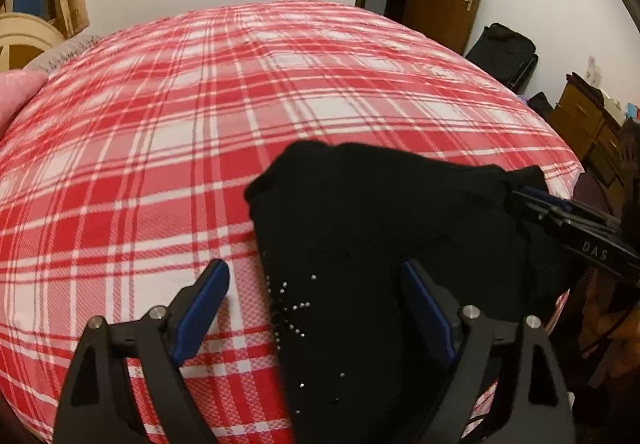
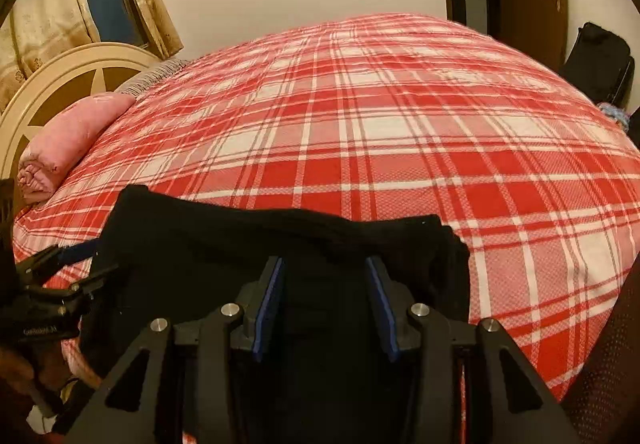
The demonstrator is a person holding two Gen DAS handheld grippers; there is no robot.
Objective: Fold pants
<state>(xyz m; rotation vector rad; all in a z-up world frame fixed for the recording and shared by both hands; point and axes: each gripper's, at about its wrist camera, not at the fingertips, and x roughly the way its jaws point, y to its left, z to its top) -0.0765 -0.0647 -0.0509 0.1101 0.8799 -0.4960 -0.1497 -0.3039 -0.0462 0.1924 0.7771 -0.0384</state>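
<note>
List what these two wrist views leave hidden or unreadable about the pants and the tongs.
- Near part of the black pants: cut off by the bottom edge in the left wrist view, behind the left tongs.
- Fold layers: black on black, unreadable in either view.
- Right tongs: open over the pants, contact unclear; tips in the left view blend into cloth.
- Lettering on the left tongs' body in the right view: too small and blurred.
</note>
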